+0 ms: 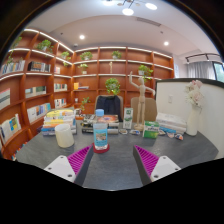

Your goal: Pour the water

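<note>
While hovering above near table edge point(110, 165), fingers point(110, 160) spread wide, holding nothing, bare grey surface between them. Left to right beyond: white cup point(64, 136), blue-labelled bottle point(100, 136) just ahead, boxes point(150, 129), white pitcher point(192, 122). Bookshelves point(30, 80) behind, chair point(109, 105) across table.

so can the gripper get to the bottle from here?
Probably yes. The gripper is open, and the bottle stands upright on the table just ahead of the fingers, with bare tabletop between and nothing blocking.
</note>
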